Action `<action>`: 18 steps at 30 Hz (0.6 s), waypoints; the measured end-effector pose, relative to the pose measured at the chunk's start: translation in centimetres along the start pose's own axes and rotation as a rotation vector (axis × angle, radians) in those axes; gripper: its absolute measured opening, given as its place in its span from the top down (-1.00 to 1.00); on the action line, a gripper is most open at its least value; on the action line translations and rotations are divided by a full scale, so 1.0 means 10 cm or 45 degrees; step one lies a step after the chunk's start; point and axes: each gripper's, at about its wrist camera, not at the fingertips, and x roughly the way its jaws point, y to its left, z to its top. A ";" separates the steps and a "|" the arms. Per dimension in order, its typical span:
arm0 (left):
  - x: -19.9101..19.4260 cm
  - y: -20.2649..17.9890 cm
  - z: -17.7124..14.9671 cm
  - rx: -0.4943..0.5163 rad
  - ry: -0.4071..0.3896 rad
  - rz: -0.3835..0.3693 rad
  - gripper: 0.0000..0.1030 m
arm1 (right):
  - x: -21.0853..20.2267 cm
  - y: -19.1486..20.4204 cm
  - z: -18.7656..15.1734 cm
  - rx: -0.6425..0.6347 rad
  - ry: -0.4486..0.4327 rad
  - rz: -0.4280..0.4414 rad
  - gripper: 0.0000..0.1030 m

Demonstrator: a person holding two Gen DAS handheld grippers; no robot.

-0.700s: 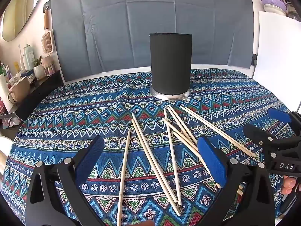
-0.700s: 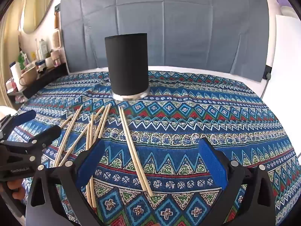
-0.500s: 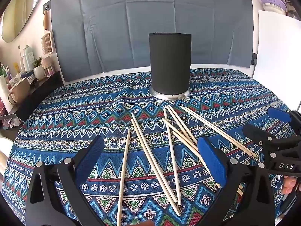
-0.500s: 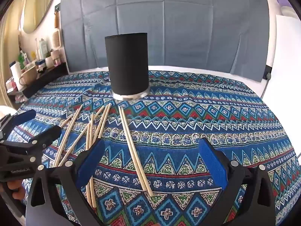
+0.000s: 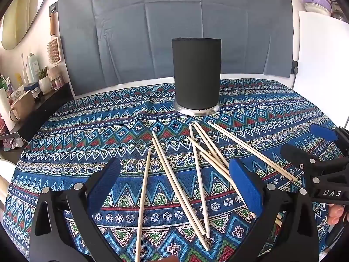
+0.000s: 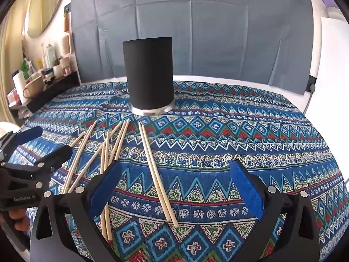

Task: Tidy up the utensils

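Between the pads of the left gripper point(image 5: 174, 183), which stood wide apart and clamped on nothing, several chopsticks point(image 5: 174, 179) lay loose on the cloth point(image 5: 87, 144). The right gripper point(image 6: 174, 185) was likewise fully spread and empty, hovering over one pair of sticks point(image 6: 156, 172) that ran side by side toward the holder point(image 5: 196, 78). Both tools tilted down toward the cloth, neither touching a stick.

All the sticks lay scattered in front of the holder, fanned out with their far ends pointing roughly at its base; some crossed each other just right of the left tool. The holder, a black cylinder on a silver foot, stood upright behind them, and I could not see inside it.

Judging by this, no stick was yet gathered; the job looked to be at its start. The next move would call for lowering one tool onto a single stick or a neat pair, closing on it, then lifting it and tipping it into the holder.

Around the holder spread a blue patterned cloth; behind it hung a grey sheet point(image 5: 174, 21), with a shelf of bottles and cups point(image 5: 32, 87) to its left.
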 end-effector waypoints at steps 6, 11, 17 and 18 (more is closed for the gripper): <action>0.02 0.02 0.00 -0.016 0.010 -0.009 -0.89 | -0.01 -0.01 -0.01 -0.001 -0.004 0.001 -0.85; 0.03 0.03 -0.02 -0.018 0.009 -0.007 -0.89 | -0.01 0.00 -0.01 -0.001 -0.001 0.001 -0.85; 0.03 0.01 -0.03 -0.012 0.012 -0.010 -0.89 | -0.01 0.00 -0.01 -0.001 -0.002 0.000 -0.85; 0.04 0.01 -0.02 -0.012 0.013 -0.008 -0.89 | -0.01 -0.01 -0.01 -0.001 -0.002 0.000 -0.85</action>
